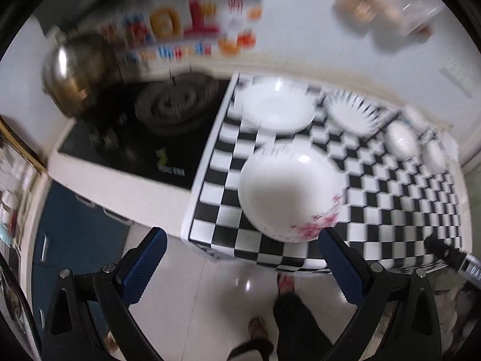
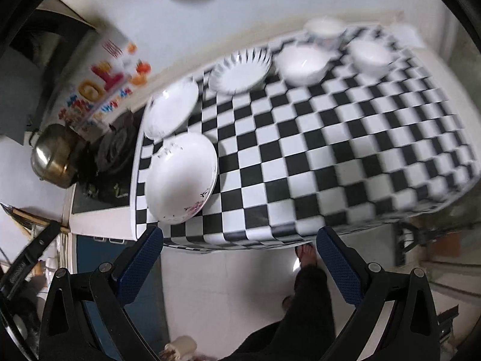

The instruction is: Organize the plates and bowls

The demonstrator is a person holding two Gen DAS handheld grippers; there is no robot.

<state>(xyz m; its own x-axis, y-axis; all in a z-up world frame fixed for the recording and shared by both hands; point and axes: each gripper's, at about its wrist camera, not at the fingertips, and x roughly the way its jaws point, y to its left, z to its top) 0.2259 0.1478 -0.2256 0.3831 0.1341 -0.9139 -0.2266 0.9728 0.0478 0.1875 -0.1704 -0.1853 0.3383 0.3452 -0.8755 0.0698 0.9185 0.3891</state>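
Plates (image 1: 293, 192) and bowls (image 2: 302, 63) sit spread apart on the checkered table (image 2: 345, 156) ahead of both wide-open, empty grippers, left (image 1: 242, 260) and right (image 2: 240, 260), so sorting looks barely begun.

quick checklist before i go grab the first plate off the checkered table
1. Left gripper open and empty: ok, jaws spread wide with nothing between them.
2. Right gripper open and empty: ok, same stance.
3. Nearest target in view: ok, the flowered plate sits at the near left end of the checkered table.
4. Plate edge free to grip: ok, its near rim has bare cloth around it and touches no other dish.
5. Other dishes spaced apart: ok, the plain plate, the ribbed plate and the bowls stand separately along the back.
6. Whether the flowered plate is a single plate or a stack: cannot tell, the pictures are blurred.
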